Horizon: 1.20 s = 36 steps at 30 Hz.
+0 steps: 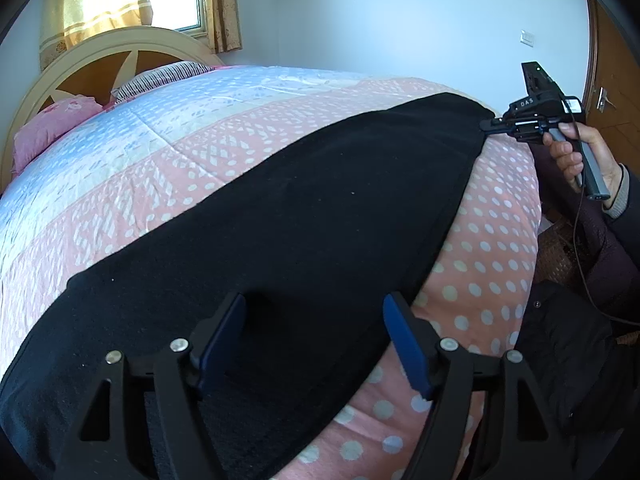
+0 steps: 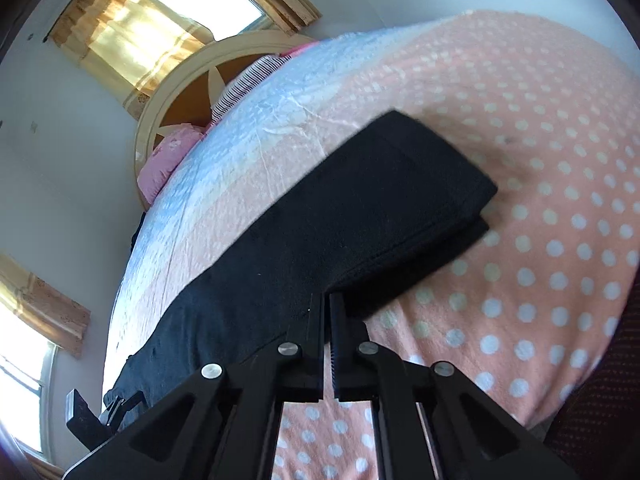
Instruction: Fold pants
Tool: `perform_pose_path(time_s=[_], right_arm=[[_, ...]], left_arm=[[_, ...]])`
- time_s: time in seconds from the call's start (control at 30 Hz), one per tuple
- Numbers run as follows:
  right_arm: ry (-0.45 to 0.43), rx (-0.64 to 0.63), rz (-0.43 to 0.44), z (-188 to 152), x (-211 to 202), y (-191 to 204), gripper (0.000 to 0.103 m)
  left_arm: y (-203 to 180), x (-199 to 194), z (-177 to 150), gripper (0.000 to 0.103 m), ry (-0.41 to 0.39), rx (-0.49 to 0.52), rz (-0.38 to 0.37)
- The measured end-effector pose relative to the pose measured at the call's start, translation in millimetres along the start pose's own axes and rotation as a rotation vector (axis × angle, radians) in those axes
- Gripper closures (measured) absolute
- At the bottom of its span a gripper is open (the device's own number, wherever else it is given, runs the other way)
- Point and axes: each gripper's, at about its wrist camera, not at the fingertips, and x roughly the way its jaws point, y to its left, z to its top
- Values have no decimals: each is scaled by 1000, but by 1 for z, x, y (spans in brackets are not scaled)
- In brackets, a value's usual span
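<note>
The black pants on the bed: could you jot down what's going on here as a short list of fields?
garment: black pants, laid flat along the near edge
surface: pink dotted quilt on a bed
left gripper: open, blue pads over the cloth, not pinching it
right gripper: jaws shut at the pants' edge; whether cloth is caught, cannot tell
pants end by the right gripper: looks doubled, two layers
background: pillows, headboard, curtained window

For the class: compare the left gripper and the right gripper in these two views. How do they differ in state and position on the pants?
The left gripper is open, its blue-padded fingers apart over the black pants; the right gripper is shut. The left sits mid-edge; the right is at a corner. Both point down at the pants on the bed.
</note>
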Motion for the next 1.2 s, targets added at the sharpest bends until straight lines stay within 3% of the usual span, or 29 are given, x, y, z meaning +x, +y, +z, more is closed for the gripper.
perform_pose_path(time_s=[0.27,0.53,0.7,0.77,0.8,0.93,1.07,1.13,1.2], right_arm=[[48,7,-51,-10,15,-21,102],[-29,-30,-167,-8,-13,-15,102],[-75,-189,-87,-11,-24,35,96],[-45,-246,-22,-13,-13,61,65],[-21,-276,19,-17,-4,74,59],[86,-411,91,-41,35,125,58],[263,-492,106,-83,74,148,58],[225,-583,59,-93,71,157,58],[243,-612,35,-96,65,160,58]], left_arm=[[0,0,-1,29,-4,1,-6],[-1,-4,0,28,-25,-6,-13],[12,-33,-7,27,-104,-80,34],[21,-45,-11,23,-132,-101,81],[25,-47,-12,22,-133,-112,101],[37,-38,-16,21,-63,-160,120],[26,-22,-21,21,19,-119,112],[18,-20,-23,15,31,-82,124],[15,-19,-25,11,46,-62,132]])
